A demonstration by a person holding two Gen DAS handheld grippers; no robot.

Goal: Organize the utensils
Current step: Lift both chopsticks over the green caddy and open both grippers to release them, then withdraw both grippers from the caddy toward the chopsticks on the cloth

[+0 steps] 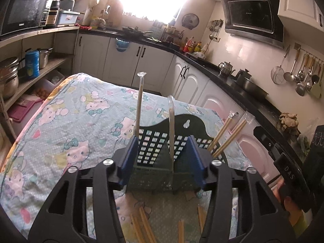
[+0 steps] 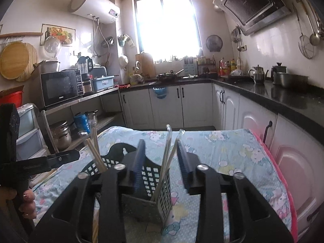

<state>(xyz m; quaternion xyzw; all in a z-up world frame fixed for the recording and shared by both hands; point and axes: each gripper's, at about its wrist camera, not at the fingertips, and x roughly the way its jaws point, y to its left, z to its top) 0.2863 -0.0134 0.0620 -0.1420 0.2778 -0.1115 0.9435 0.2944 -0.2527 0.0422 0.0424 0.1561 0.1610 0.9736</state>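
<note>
Cartoon-print tablecloth (image 1: pixel 77 121) bears caddy (image 1: pixel 160 174), its chopsticks (image 1: pixel 139 105) standing upright.

The loose chopsticks (image 1: pixel 141 228) on the worktop run off the bottom edge in the left wrist view, so no telling how long they are or how many. The front of the utensil holder (image 1: pixel 156 174) sits behind the left tongs (image 1: pixel 162 158), and the sticks' lower ends vanish inside it. In the right wrist view, the hand (image 2: pixel 24 204) is cropped by the frame edge.
</note>
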